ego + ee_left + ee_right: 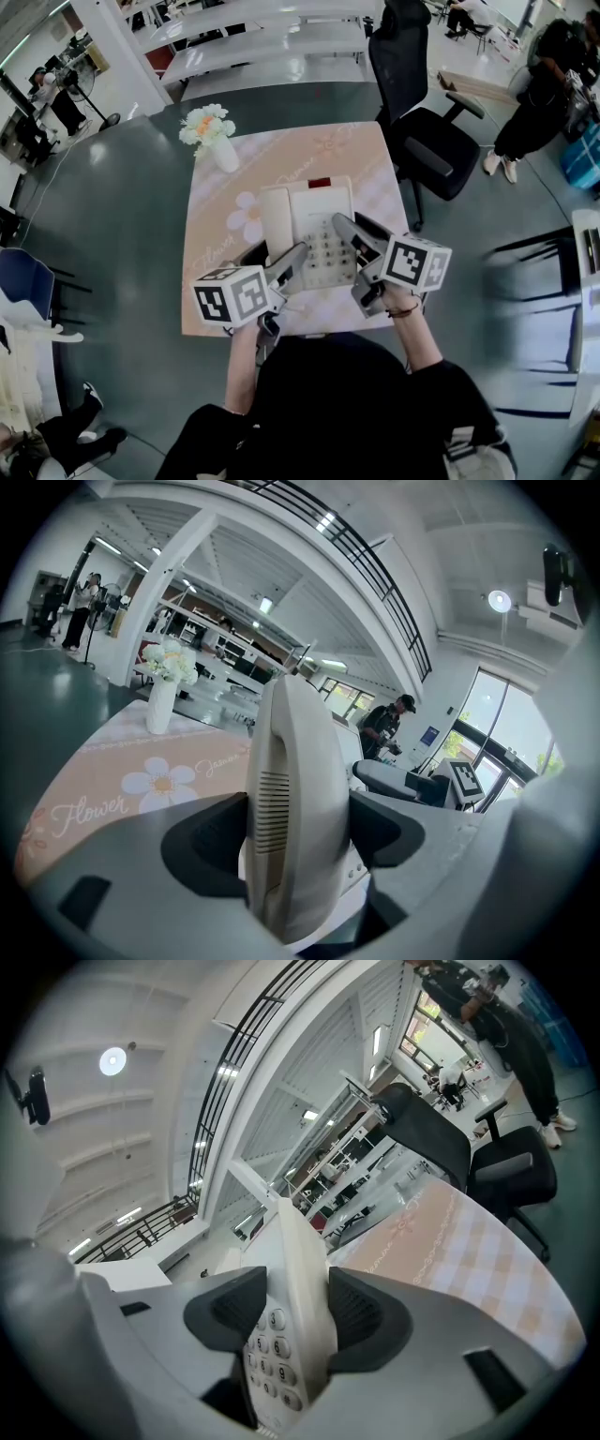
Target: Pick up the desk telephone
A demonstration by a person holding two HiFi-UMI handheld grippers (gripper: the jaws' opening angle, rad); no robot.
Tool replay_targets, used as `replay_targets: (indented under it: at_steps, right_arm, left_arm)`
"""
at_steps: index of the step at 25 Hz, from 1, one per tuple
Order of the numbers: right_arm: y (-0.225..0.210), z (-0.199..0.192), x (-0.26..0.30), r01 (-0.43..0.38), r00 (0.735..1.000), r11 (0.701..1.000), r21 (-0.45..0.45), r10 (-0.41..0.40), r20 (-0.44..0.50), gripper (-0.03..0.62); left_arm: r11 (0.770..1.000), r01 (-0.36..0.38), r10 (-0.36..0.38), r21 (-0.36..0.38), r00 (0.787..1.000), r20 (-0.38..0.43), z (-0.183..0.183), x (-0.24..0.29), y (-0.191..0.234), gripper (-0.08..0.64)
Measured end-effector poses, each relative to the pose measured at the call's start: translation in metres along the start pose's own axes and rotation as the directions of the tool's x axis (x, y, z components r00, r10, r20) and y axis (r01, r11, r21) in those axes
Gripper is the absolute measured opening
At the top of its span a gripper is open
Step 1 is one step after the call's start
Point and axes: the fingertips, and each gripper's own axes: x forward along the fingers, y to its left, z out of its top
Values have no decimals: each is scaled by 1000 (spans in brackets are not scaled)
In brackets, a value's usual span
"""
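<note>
Both sets of jaws are clamped on the phone (314,211) on the table (122,216) — left gripper (296,255) on the handset (295,789) side, right gripper (349,223) on the keypad edge.

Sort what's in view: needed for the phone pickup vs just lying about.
Job: phone; left gripper and right gripper, both shut on it.
Lying about: vase, cloth, chair.

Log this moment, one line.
left gripper: shut on desk telephone, left side | right gripper: shut on desk telephone, keypad side | lift-off: cannot tell
</note>
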Motion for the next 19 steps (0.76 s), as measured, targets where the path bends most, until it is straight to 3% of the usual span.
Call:
replay_targets:
  at_steps: [4,19]
  right_arm:
    - [-4,2,-4,43,999,999,-5,-43,-7,193]
    - [-8,-2,-2,39,999,999,2,-39,-13,193]
  left_arm:
    - [1000,-1,1,3,1000,-1,1,0,-1,325]
    - [1000,-9,9,-2,1000,-5,-3,2,2,325]
